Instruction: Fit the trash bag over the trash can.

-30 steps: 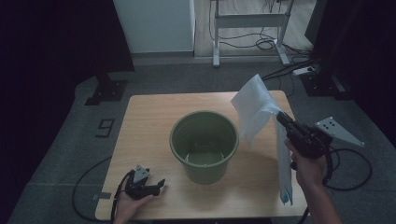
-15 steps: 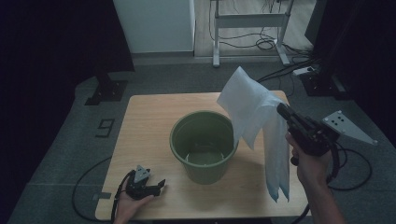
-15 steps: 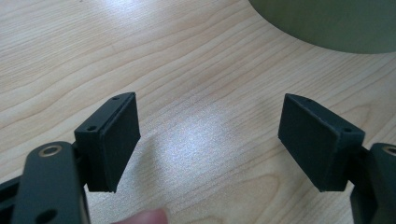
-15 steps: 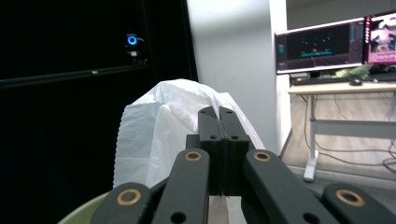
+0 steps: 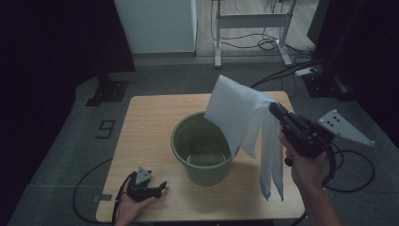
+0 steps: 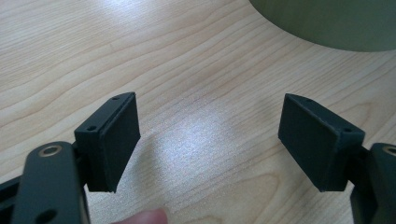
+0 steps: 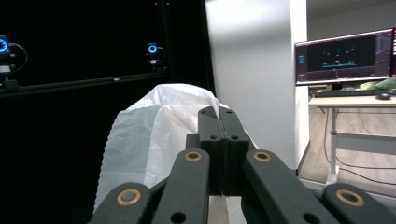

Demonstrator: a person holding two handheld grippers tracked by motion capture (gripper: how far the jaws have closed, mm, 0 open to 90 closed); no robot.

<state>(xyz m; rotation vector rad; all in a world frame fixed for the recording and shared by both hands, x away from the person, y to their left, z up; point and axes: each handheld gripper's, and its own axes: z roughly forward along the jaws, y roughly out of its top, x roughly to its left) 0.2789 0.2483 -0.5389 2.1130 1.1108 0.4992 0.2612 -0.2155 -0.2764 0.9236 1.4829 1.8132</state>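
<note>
High view: right gripper (image 5: 273,108) is clamping a corner of the white plastic bag (image 5: 240,120), jaws pressed together on it, holding it in the air above the right rim of the green bucket (image 5: 201,153). Bag is hanging limp, part draping beside the bucket, not opened and not lining the bucket yet. Left gripper (image 5: 149,184) is resting on the table (image 5: 146,117) near the front left corner, jaws standing apart, empty. Left to do, likely: open the bag, fit it inside, fold its edge over the rim.
</note>
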